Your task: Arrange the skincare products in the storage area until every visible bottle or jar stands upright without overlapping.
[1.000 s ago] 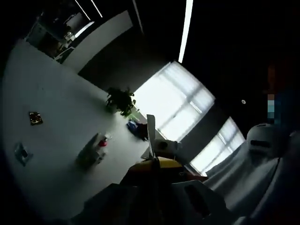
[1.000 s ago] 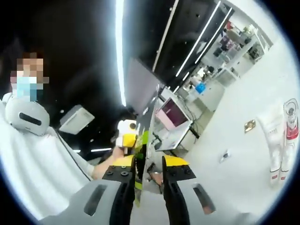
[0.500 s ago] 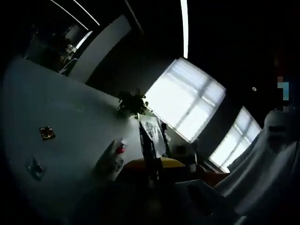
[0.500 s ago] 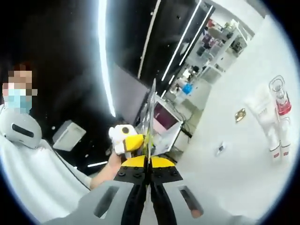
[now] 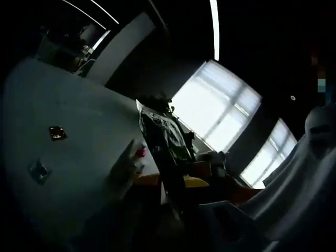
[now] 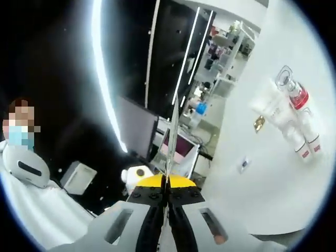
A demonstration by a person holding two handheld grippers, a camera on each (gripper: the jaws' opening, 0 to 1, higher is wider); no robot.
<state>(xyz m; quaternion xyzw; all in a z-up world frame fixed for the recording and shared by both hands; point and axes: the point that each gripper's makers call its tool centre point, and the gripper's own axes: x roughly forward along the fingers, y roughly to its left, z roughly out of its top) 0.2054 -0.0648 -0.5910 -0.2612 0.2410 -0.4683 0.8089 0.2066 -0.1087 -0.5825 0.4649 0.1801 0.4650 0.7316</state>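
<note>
The right gripper (image 6: 167, 195) has its jaws together on a thin sheet (image 6: 171, 137); the left's jaws are too dark to tell. Both sit well away from the tubes (image 6: 286, 128) lying on the white bench (image 6: 273, 194), so a blind reach risks knocking them.

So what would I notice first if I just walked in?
Probably the right tool, its jaws shut on a thin flat sheet seen edge-on, low in the right gripper view. Then the cluster of white skincare tubes and a red-collared clear-capped bottle on the white table, and bright windows in the dim left gripper view.
</note>
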